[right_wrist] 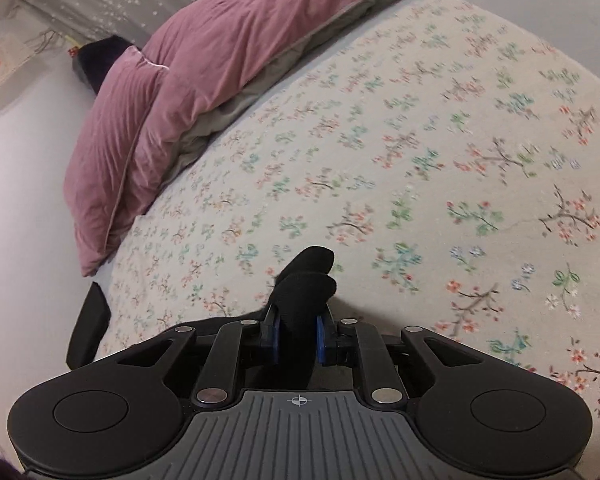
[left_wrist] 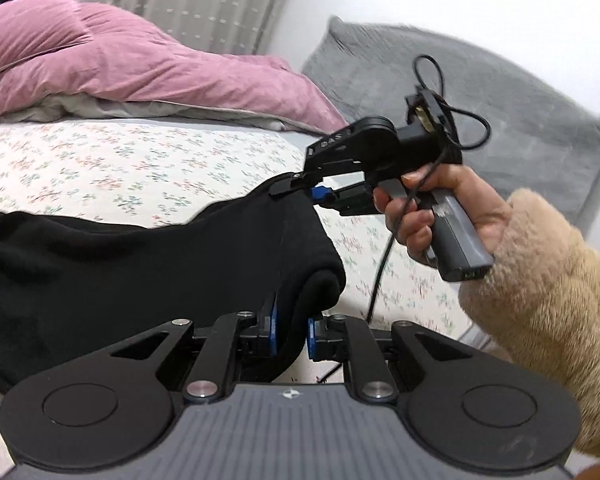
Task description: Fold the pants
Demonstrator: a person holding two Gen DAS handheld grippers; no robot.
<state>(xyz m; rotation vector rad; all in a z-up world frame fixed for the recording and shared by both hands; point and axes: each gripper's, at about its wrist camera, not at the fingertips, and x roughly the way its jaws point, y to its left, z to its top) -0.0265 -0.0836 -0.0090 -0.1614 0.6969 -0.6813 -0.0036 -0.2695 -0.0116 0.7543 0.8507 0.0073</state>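
The black pants [left_wrist: 148, 264] hang stretched above the floral bed sheet [left_wrist: 112, 164], held at two points of one edge. My left gripper [left_wrist: 291, 330] is shut on a thick fold of the pants at the bottom of the left wrist view. My right gripper [left_wrist: 300, 189] shows there too, held by a hand in a tan fleece sleeve, shut on the far corner of the same edge. In the right wrist view my right gripper [right_wrist: 297, 330] pinches a bunched black fold of the pants [right_wrist: 306, 284] above the sheet [right_wrist: 420, 168].
A pink duvet [left_wrist: 140, 68] and pink pillow [right_wrist: 112, 152] lie along the far side of the bed. A grey cushion [left_wrist: 460, 92] stands against the white wall at right. A black cable [left_wrist: 384, 264] hangs from the right gripper.
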